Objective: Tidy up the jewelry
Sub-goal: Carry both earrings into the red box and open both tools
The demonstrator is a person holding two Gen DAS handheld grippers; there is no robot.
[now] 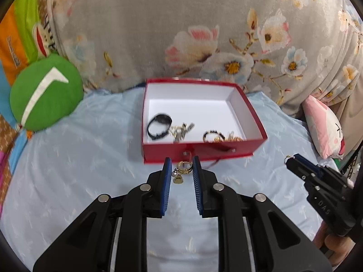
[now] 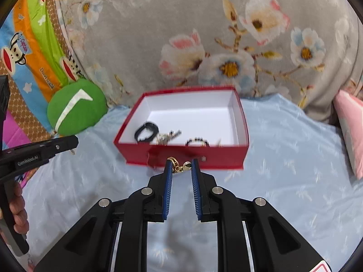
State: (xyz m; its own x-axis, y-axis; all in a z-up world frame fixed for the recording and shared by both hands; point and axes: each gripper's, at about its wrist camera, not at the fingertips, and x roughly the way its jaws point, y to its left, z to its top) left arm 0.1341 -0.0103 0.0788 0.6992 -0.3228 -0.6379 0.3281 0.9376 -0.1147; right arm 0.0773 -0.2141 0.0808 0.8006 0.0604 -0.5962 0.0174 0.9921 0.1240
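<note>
Left wrist view: a gold earring is pinched at the left gripper tips, its pendants dangling, just near of the red box. A matching earring is nipped by the right gripper, apparently held ready for dropping among the bracelets inside.

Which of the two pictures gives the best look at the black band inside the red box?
The left wrist view: the black band lies whole and larger on the white floor of the red box, clear of the wall. In the right wrist view the band is smaller, blurrier, and sits close behind the box's front wall.
</note>
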